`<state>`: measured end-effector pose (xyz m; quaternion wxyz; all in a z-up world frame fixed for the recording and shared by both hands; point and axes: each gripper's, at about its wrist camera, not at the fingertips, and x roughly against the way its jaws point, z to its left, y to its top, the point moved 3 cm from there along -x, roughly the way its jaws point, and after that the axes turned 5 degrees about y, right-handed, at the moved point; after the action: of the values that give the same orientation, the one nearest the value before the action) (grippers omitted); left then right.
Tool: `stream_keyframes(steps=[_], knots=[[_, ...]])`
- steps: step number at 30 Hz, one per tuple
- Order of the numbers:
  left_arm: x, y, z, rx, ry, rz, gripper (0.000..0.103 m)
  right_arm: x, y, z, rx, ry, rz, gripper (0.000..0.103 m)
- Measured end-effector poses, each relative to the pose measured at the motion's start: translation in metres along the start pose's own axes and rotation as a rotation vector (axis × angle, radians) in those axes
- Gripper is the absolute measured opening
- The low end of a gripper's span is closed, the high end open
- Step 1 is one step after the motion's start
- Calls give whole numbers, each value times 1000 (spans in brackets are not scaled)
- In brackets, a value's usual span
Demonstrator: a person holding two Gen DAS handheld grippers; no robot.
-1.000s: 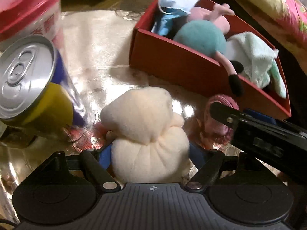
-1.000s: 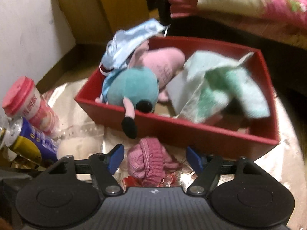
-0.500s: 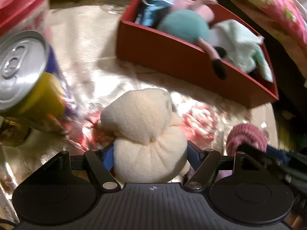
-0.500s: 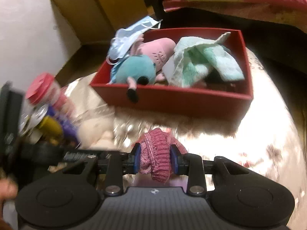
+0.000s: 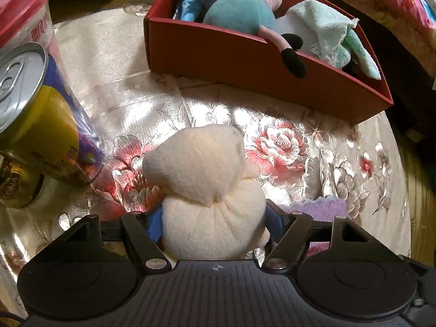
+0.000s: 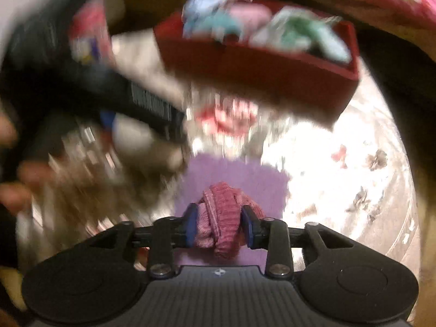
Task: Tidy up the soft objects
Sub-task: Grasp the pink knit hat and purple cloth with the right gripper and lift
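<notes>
Gold can (image 5: 16,188) label reads "ONA" (partly hidden).

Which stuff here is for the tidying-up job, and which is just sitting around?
For the job:
cream plush in the left gripper
pink knit piece in the right gripper
red box of soft things
purple cloth

Just lying about:
drink can
red-lidded jar
flowered tablecloth

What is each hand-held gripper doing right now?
Left hand-held gripper: closed on the cream plush.
Right hand-held gripper: closed on the pink knit.
</notes>
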<state>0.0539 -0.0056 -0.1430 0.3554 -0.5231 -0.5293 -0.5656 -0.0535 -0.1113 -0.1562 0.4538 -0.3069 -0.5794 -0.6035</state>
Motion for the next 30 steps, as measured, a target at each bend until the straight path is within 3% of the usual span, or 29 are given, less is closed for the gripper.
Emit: stream_keyframes(steps=[1, 3, 6, 8, 10, 12, 15, 19, 23, 26, 28, 30], knots=[[0, 0, 0, -3, 0, 1, 72, -5, -3, 2, 13, -19, 14, 32], [0, 1, 1, 3, -4, 5, 72, -6, -9, 7, 63, -79, 33, 45], [1, 1, 0, -5, -2, 8, 72, 8, -6, 1, 34, -136, -31, 62], [0, 1, -1, -8, -4, 11, 72, 13, -3, -8, -47, -69, -65, 63], [0, 1, -2, -11, -5, 10, 72, 6, 1, -16, -126, -26, -45, 64], [0, 0, -1, -14, -8, 14, 72, -7, 3, -21, -180, -72, 10, 64], [0, 1, 0, -10, -15, 19, 73, -25, 4, -24, -268, -6, 62, 65], [-1, -1, 1, -21, -17, 23, 73, -39, 5, -11, -212, -72, 71, 79], [-2, -6, -5, -96, 18, 23, 73, -38, 2, -3, -165, -76, 61, 76], [-3, -11, -14, -147, 56, 13, 71, -34, 0, 3, -123, -59, 43, 58], [-3, -13, -16, -162, 56, 6, 69, -31, -2, 6, -107, -46, 26, 36], [0, -12, -14, -155, 47, 1, 67, -26, -3, 2, -111, -36, 13, 23]])
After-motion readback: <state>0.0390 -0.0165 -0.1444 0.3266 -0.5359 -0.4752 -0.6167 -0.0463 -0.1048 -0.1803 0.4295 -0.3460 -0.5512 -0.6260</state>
